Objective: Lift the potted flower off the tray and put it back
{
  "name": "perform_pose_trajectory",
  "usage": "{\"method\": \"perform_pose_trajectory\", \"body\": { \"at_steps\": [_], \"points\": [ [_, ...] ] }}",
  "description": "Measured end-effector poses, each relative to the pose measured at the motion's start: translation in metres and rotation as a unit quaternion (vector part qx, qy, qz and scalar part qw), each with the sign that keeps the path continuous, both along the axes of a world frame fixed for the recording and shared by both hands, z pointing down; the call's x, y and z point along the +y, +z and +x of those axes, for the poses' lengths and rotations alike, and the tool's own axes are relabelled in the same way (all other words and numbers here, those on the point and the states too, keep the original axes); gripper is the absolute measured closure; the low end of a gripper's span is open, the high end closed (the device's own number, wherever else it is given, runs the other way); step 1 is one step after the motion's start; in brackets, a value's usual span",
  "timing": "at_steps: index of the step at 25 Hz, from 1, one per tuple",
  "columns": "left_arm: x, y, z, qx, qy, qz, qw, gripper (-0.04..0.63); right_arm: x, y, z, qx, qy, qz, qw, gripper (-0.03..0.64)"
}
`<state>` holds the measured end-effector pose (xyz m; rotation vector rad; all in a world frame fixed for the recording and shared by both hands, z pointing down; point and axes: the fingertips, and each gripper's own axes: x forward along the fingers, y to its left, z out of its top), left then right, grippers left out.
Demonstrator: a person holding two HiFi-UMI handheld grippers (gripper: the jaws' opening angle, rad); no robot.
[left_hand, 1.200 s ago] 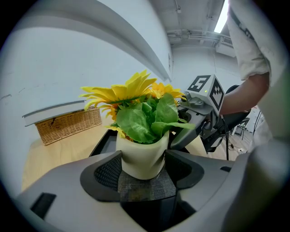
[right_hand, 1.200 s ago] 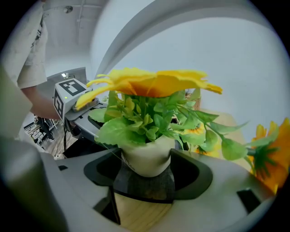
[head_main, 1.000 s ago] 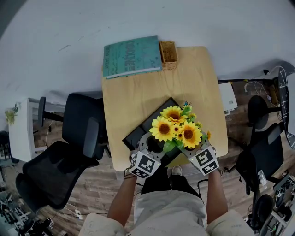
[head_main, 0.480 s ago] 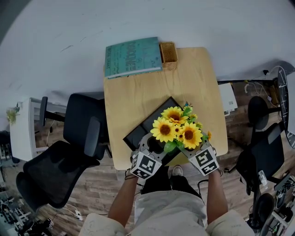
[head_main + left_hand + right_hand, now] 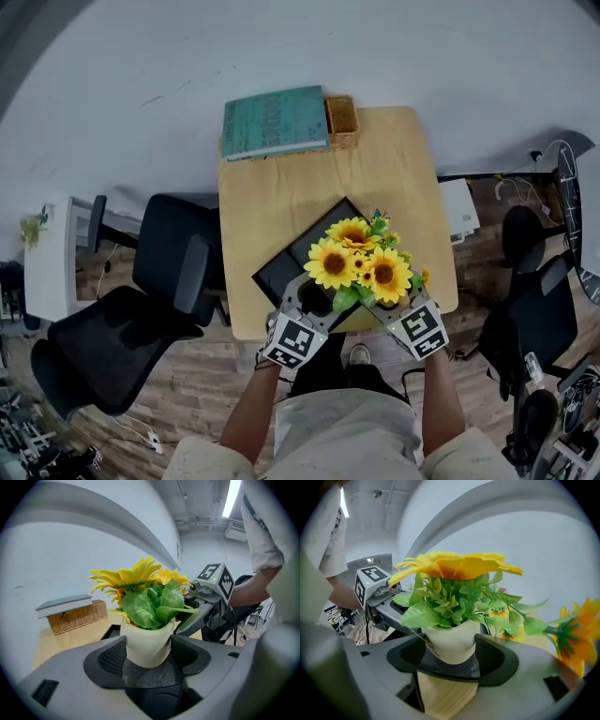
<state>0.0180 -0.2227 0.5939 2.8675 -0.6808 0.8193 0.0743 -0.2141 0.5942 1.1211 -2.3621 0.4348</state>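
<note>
A cream pot of yellow sunflowers is over the near corner of the black tray on the wooden table. My left gripper is shut on the pot from the left, its dark pads pressing both sides. From the right, my right gripper is shut on the same pot. In the right gripper view bare wood shows under the jaws. Leaves and blooms hide the pot in the head view. Whether the pot's base touches the tray is hidden.
A teal book and a small wicker basket lie along the table's far edge. Black office chairs stand left of the table and another chair at the right. The person's legs are at the near edge.
Both grippers stay shut on the pot in about the same place. Only the head view has shifted slightly.
</note>
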Motion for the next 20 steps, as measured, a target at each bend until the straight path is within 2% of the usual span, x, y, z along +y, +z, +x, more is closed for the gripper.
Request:
{"method": "perform_pose_trajectory", "body": {
  "at_steps": [9,20],
  "points": [
    [0.022,-0.047,-0.008,0.039,-0.033,0.032,0.9982,0.311,0.019,-0.047,-0.009,0.001,-0.025,0.058,0.998,0.278],
    [0.064,-0.109,-0.016,0.063,-0.047,0.093,0.9926,0.311,0.059,-0.107,-0.015,-0.030,-0.032,0.125,0.991,0.279]
  ]
}}
